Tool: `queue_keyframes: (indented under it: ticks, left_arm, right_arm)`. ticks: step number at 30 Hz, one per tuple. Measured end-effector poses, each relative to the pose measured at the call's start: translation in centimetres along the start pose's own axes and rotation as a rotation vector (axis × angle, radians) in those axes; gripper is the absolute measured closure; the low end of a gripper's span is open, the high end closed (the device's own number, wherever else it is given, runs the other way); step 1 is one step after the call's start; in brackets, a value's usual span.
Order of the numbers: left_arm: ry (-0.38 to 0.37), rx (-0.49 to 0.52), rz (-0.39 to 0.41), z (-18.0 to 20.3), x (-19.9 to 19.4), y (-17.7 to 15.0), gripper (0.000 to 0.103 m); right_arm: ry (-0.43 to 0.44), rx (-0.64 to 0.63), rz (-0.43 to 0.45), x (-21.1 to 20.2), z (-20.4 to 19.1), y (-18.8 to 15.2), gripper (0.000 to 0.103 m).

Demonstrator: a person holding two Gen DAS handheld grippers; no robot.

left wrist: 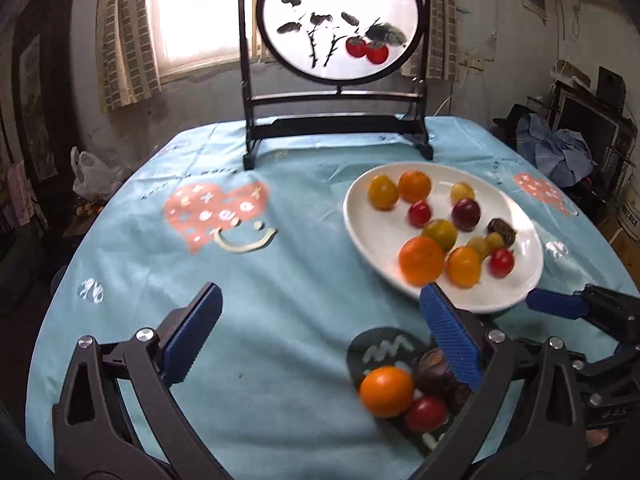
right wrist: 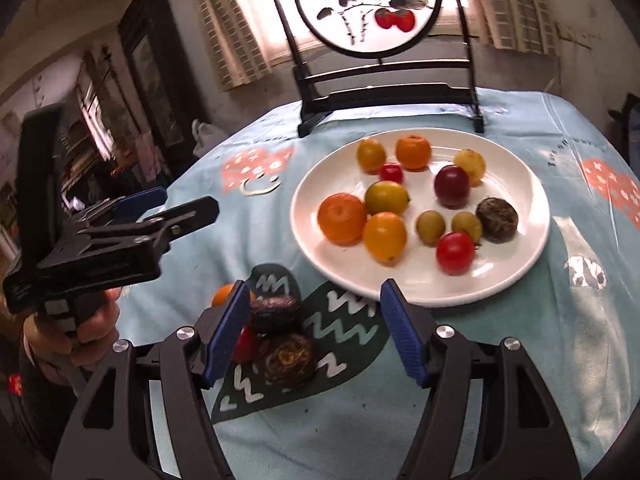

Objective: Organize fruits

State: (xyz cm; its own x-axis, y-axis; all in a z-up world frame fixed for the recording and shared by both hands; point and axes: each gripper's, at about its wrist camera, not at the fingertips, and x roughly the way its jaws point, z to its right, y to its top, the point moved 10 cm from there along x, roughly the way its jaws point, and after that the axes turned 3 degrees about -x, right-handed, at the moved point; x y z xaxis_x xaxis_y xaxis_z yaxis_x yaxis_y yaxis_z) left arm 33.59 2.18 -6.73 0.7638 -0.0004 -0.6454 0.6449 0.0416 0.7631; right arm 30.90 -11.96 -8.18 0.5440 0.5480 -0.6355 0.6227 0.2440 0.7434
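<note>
Left gripper [left wrist: 320, 340] stood with jaws spread wide, nothing between them, above the blue tablecloth [left wrist: 280, 280]. Right gripper [right wrist: 312, 336] likewise gaped, empty. Near its left finger lay two dark wrinkled fruits [right wrist: 286, 354], a red tomato [right wrist: 245, 344] and an orange [right wrist: 224, 295], all on the cloth. White plate [right wrist: 500, 280] just beyond held the other fruits. Painted screen [right wrist: 368, 4] stood behind.

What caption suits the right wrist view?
Open right gripper above loose fruits beside the filled plate.
</note>
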Motion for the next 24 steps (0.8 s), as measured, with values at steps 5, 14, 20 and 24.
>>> queue_keyframes:
  ticks: [5,14,20,24]
  left_arm:
    - [0.019,-0.08,-0.063,-3.1,0.4,-2.0,0.002]
    - [0.032,-0.139,-0.072,-4.2,0.3,-2.2,0.002]
    - [0.037,-0.125,-0.069,-4.0,0.3,-2.2,0.002]
    - [0.029,-0.128,-0.073,-3.9,0.3,-2.2,0.002]
  right_arm:
    - [-0.026,-0.241,-0.057,0.3,-3.4,-1.9,0.035]
    - [-0.027,-0.256,-0.175,2.7,-3.1,-4.5,0.05]
    - [-0.04,-0.245,-0.196,3.6,-2.7,-5.0,0.052]
    - [-0.048,-0.251,-0.202,4.2,-2.7,-5.2,0.06]
